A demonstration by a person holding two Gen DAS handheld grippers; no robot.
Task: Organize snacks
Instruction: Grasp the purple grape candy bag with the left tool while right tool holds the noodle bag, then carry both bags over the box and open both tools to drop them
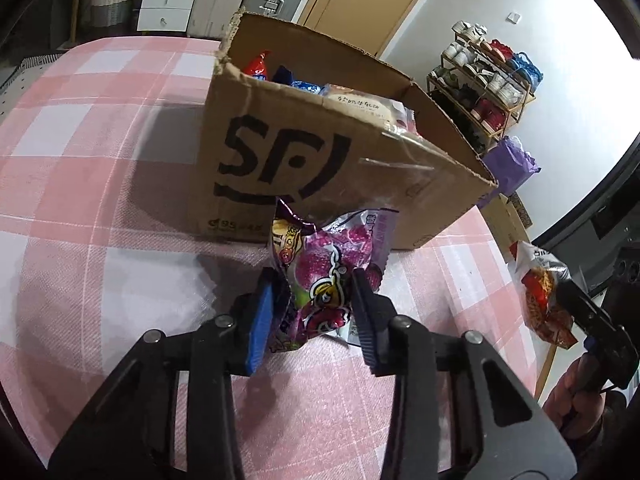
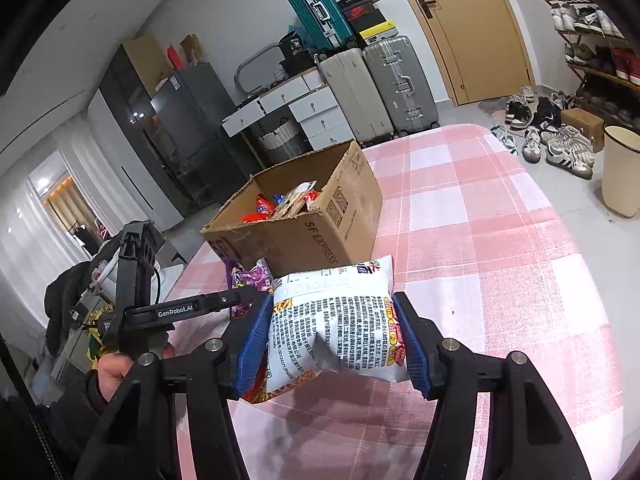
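A purple snack bag (image 1: 324, 276) lies on the pink checked tablecloth just in front of the open cardboard box (image 1: 320, 168), and my left gripper (image 1: 316, 284) is shut on it, both pads pressing its crumpled sides. The box holds several snack packets (image 1: 360, 106). In the right wrist view my right gripper (image 2: 334, 312) is shut on a white noodle snack bag (image 2: 336, 328), held above the cloth near the box (image 2: 304, 232). The left gripper (image 2: 244, 296) and the purple bag (image 2: 256, 276) show at the left of that view. The noodle bag (image 1: 540, 296) appears at the right edge of the left wrist view.
The table (image 2: 480, 240) is covered by a pink and white checked cloth. Past its edge are suitcases (image 2: 384, 84), white drawers (image 2: 316, 116), a shoe rack (image 1: 488, 92), shoes on the floor and a cream bin (image 2: 622, 168). A person's hand (image 2: 112, 372) holds the left gripper.
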